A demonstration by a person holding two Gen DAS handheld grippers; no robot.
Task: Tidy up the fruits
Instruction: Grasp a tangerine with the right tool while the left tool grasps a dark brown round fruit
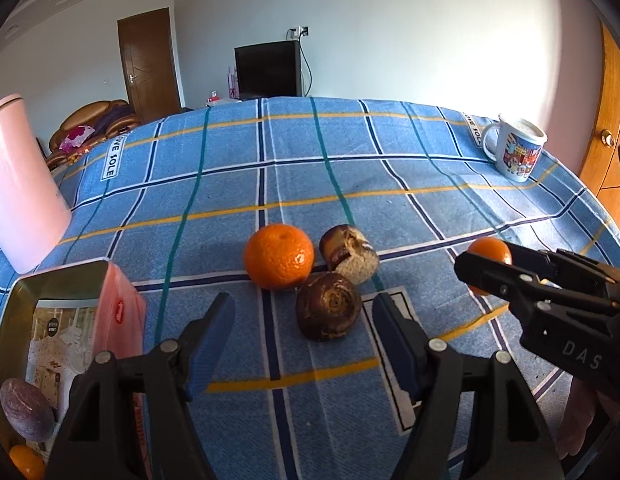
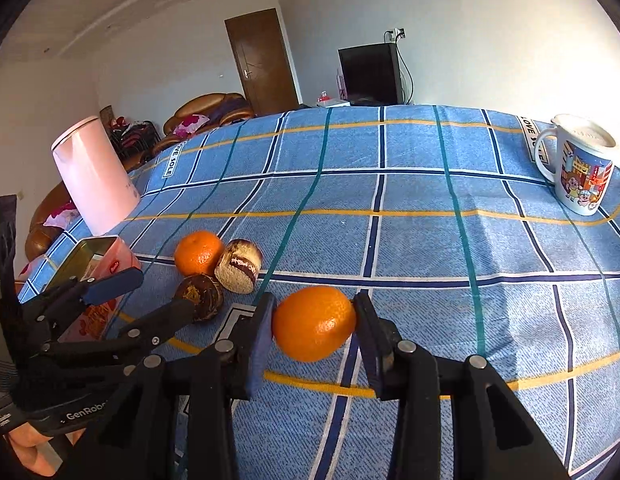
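Right gripper has its jaws clamped on a small orange, sitting squarely between the pads. Left gripper is spread wide, with a dark brown fruit just ahead between its jaws, untouched.

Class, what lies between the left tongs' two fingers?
In the left wrist view, the dark brown fruit sits on the tablecloth in the gap of the open left tongs, untouched.
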